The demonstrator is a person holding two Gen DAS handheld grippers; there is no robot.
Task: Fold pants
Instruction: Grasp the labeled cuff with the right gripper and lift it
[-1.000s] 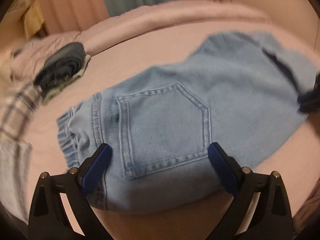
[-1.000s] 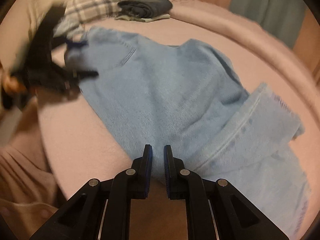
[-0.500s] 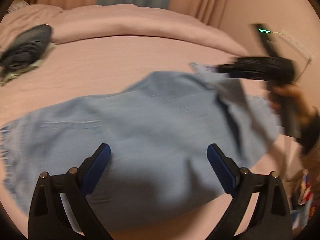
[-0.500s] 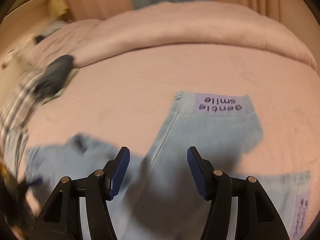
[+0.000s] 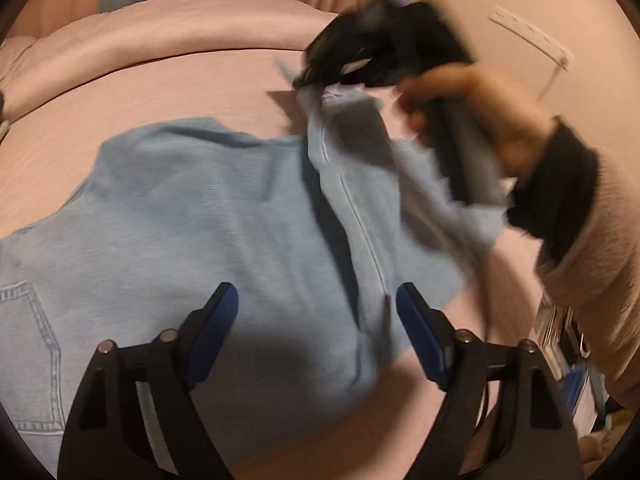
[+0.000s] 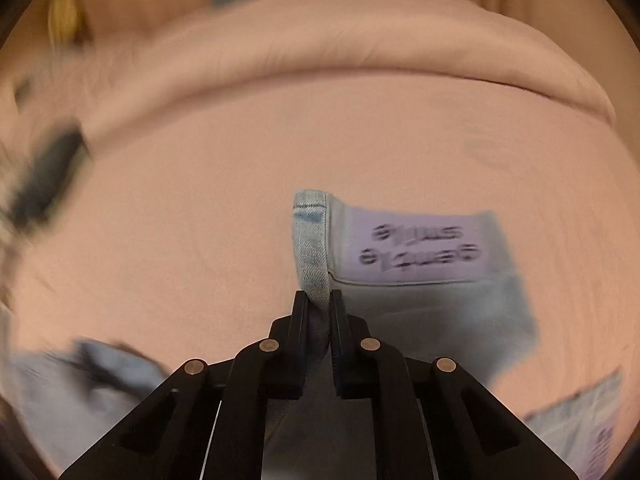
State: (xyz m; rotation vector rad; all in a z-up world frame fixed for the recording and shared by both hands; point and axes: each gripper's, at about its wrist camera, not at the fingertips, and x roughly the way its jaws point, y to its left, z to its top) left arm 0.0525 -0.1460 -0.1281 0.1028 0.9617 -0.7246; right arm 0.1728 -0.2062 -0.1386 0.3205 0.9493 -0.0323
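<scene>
— Since before, what moved?
— Left gripper point(image 5: 318, 320) swung right along the jeans point(image 5: 208, 216) on the bed point(image 5: 168, 80); jaws closing, denim below, unpinched.
— Right one?
— Right gripper point(image 6: 319, 300) now clamps the hem point(image 6: 312, 240), lifted at far right.

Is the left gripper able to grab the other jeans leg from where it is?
Probably yes. The left gripper hangs over the jeans with its jaws closing and nothing between the fingers and the cloth. The right gripper pinches a different edge, near the purple label, so it is not in the way.
</scene>
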